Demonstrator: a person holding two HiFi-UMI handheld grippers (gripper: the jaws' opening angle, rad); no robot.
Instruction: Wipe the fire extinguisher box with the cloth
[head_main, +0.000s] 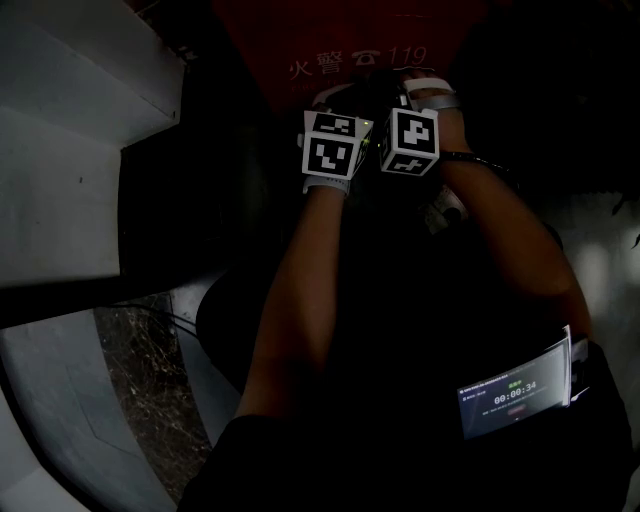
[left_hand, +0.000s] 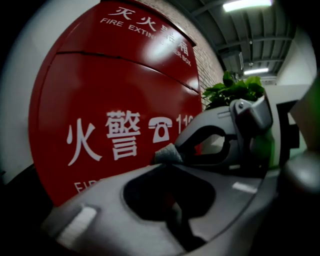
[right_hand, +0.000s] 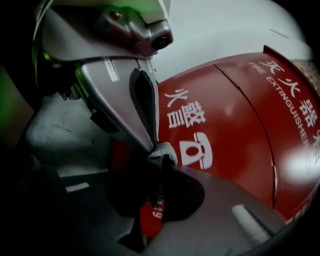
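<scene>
Start of the wiping step, by the look of it: left gripper (left_hand: 167, 161) pinched shut on a small grey cloth (left_hand: 167, 153), right gripper (right_hand: 161, 159) clamped on the same cloth, both near the red fire extinguisher box (left_hand: 115, 90) just beyond; next, likely pressing the cloth flat to it and sweeping across.

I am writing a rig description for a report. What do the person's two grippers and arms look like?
The left gripper and right gripper have smooth grey curved jaws around a dark cut-out. Green light glows on both bodies. Each bears a white cube with black square markers: left cube, right cube. No sleeves show on the forearms.
</scene>
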